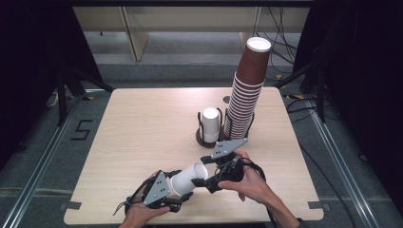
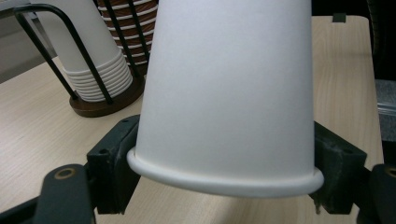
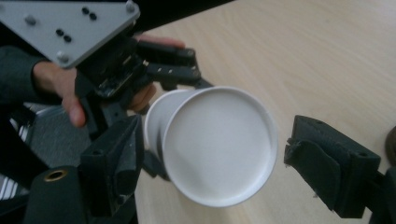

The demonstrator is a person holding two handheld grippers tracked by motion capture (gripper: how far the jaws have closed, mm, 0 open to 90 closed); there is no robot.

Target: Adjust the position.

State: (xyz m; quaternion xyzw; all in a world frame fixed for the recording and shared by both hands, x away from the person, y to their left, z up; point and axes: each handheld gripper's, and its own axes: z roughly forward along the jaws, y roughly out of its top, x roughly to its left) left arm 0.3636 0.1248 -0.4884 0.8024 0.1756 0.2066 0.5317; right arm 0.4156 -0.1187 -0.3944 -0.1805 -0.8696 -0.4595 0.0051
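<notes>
Left gripper: my left gripper [image 1: 177,195] is clamped on the white paper cup [image 1: 187,179], one jaw on each side of the wall near the rim, as the left gripper view shows [image 2: 224,186].
Left grip detail: the pads press the cup [image 2: 229,93] just above its rolled rim; the cup is tilted and points away from the gripper.
Right gripper: my right gripper [image 1: 209,181] has its jaws apart, standing to either side of the cup's closed bottom end.
Right grip detail: in the right gripper view [image 3: 210,158] there is a clear gap between the cup [image 3: 217,144] and the jaw on the picture's right; whether the other jaw touches the cup I cannot tell.
Cup location: held above the near part of the desk [image 1: 142,123], between my two hands, lying almost level with its base toward the right gripper.
Holder: a dark round cup holder [image 1: 209,137] with black wire uprights stands on the desk beyond my right hand.
White stack: a short stack of white cups [image 1: 210,122] sits upside down in the holder.
Brown stack: a tall stack of brown cups [image 1: 247,90] leans just beside it, rising well above the desk.
Obstructions: the holder and both stacks stand near but apart from the held cup.
</notes>
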